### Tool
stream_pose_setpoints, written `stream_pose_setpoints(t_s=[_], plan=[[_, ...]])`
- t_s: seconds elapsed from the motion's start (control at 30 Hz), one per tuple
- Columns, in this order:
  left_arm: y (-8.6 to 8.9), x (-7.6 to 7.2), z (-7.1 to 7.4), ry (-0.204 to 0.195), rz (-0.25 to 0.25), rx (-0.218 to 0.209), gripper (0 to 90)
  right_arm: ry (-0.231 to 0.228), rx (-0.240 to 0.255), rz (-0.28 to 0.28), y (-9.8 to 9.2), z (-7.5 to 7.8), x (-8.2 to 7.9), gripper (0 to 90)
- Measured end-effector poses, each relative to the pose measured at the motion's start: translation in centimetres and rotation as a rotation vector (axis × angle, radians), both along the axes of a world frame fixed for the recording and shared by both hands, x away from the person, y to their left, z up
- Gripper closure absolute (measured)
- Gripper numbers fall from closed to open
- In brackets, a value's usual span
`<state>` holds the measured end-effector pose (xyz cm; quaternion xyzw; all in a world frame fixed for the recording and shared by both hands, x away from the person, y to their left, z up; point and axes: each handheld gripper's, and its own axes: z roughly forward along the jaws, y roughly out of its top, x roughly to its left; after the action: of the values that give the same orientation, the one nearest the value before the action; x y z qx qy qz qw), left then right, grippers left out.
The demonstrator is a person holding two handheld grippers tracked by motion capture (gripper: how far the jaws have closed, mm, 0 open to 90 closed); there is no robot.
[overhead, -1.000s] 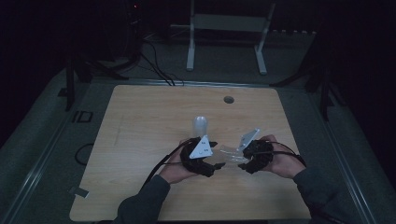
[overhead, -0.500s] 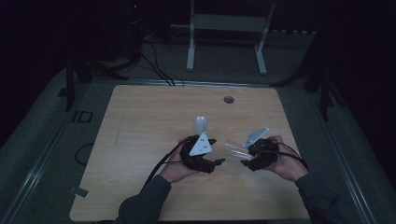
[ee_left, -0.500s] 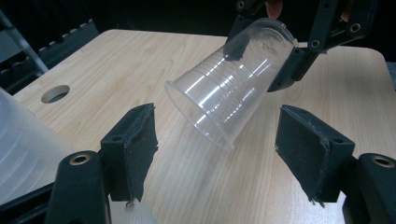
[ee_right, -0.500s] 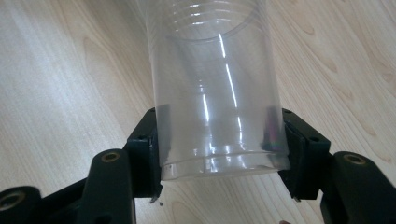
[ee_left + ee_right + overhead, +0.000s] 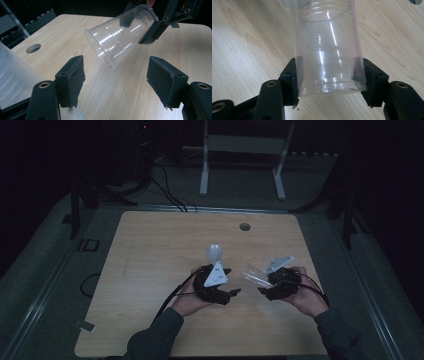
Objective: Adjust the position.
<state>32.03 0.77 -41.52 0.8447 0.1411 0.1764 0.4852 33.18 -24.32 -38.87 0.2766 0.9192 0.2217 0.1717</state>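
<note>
R gripper (image 5: 264,284) shifted right w/ clear cup (image 5: 252,276).

The right gripper (image 5: 329,82) clamps its two black jaws on the base end of a clear, ribbed plastic cup (image 5: 328,50). The cup's open mouth points away, above a light wooden table (image 5: 249,45) with visible grain.
</note>
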Motion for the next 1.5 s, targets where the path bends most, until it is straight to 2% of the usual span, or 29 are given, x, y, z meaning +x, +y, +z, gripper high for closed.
stream_pose_setpoints(t_s=[0.67,0.93,1.5], plan=[[-0.1,-0.1,-0.1,0.006,0.008,-0.006,31.2,-0.072,0.132,-0.151,-2.1,-0.8,-0.4,41.6],[-0.1,-0.1,0.0,0.005,0.009,-0.004,31.2,-0.106,0.171,-0.175,-2.2,-0.9,-0.7,41.7],[-0.2,-0.1,-0.2,0.013,0.011,-0.009,31.2,-0.148,0.229,-0.203,-2.0,-1.4,-1.1,41.7]])
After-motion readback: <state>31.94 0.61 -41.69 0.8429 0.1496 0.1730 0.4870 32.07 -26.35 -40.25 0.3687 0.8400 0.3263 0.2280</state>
